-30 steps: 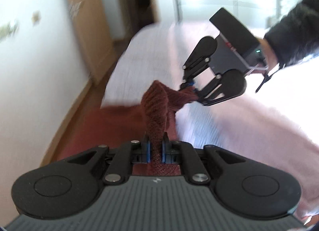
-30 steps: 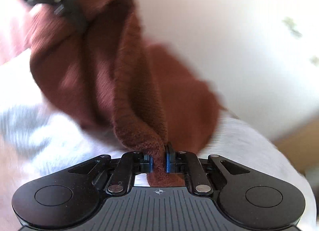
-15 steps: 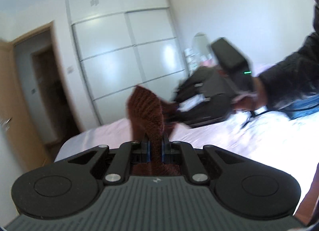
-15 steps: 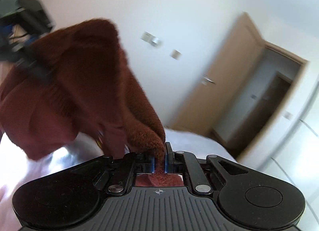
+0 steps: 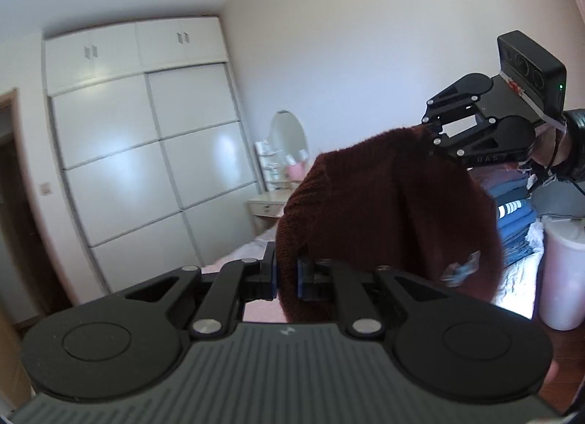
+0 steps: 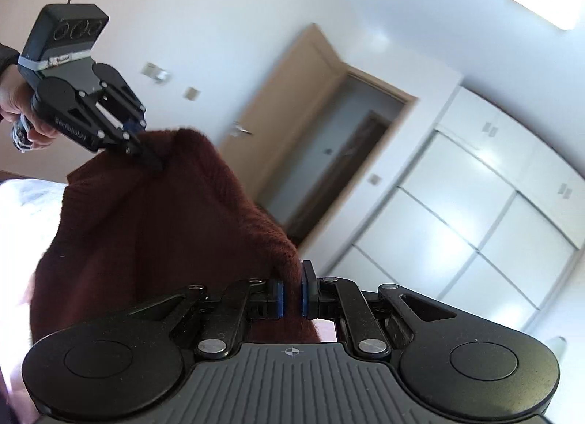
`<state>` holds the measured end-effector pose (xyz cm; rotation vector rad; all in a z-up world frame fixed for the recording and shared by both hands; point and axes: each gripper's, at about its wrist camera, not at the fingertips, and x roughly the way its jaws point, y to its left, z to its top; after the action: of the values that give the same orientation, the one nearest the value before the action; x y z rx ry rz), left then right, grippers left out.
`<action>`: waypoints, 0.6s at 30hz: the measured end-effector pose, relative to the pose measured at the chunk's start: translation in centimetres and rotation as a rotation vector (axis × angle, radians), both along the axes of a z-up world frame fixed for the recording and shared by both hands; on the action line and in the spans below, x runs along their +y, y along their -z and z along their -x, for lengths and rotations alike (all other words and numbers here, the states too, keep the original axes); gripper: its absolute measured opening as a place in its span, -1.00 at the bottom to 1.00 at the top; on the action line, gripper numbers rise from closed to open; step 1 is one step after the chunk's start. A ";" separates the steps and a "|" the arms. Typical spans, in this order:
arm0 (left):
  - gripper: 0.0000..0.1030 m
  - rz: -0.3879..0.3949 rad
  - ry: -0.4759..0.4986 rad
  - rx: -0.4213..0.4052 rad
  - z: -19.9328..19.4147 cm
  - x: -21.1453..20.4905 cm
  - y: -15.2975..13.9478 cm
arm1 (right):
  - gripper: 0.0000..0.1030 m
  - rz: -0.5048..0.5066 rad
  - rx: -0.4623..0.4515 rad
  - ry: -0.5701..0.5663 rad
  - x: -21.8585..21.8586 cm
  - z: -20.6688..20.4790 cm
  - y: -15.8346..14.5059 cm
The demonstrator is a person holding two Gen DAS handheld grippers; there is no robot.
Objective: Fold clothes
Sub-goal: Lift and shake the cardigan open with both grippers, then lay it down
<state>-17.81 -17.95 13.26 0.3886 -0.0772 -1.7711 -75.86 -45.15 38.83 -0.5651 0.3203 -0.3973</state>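
**Two grippers clamped on one sweater, held up in the air**

Both tools were closed on cloth. Left gripper (image 5: pixel 285 275) sat bottom centre of the left wrist view, jaws pinched together on an edge of the dark red knit sweater (image 5: pixel 384 212). Right gripper (image 6: pixel 291 294) looked the same in the right wrist view, bottom centre, blue pads tight on a ribbed edge of that sweater (image 6: pixel 146 241). Each tool also showed in the other's frame: the right one at the upper right of the left view (image 5: pixel 431 135), the left one at the upper left of the right view (image 6: pixel 146 153), tips buried in the knit.

The sweater hung between the two grips, filling the middle of both frames, with slack and a bulge across the span. The bed (image 5: pixel 252 244) peeked out below it, pink sheet. A stack of folded clothes (image 5: pixel 519 219) sat at right, beside a white bin (image 5: pixel 559 277). A wardrobe (image 5: pixel 146 168) filled the left background.

My read: this was the spread-out step before laying flat. To do it well:
- pull the grips apart until the top edge runs taut and level
- keep both pinches firm, since knit is heavy and stretchy
- lower the hem onto the bed first, then drag back to flatten
- I couldn't tell which edge was gripped, so check the orientation before setting down
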 end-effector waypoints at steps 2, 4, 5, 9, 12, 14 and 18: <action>-0.83 -0.034 0.014 -0.002 -1.2 -4.5 1.6 | -0.86 -0.019 0.018 0.039 -3.0 0.0 -0.1; -0.83 -0.089 0.022 0.023 -3.0 -9.9 5.0 | -0.86 -0.062 0.059 0.075 -6.9 -1.4 1.6; -0.81 -0.125 0.015 0.042 -4.0 -12.6 7.2 | -0.86 -0.081 0.094 0.093 -9.0 -3.6 3.6; -0.48 -0.375 -0.132 0.157 -8.8 -23.3 19.7 | -0.86 -0.211 0.229 0.185 -19.6 -7.8 13.5; -0.53 -0.535 -0.245 0.223 -12.6 -27.8 28.0 | -0.50 -0.409 0.325 0.320 -25.6 -8.9 20.7; -0.48 -0.611 -0.296 0.262 -15.8 -27.2 31.2 | -0.39 -0.527 0.340 0.385 -27.2 -8.2 23.6; -0.28 -0.777 -0.409 0.327 -19.0 -21.0 35.9 | -0.06 -0.785 0.317 0.477 -24.0 -9.6 28.2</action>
<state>1.23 -38.96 -22.61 0.6070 0.8849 -1.3756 -66.27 -69.20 10.68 0.2368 0.8745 -0.5950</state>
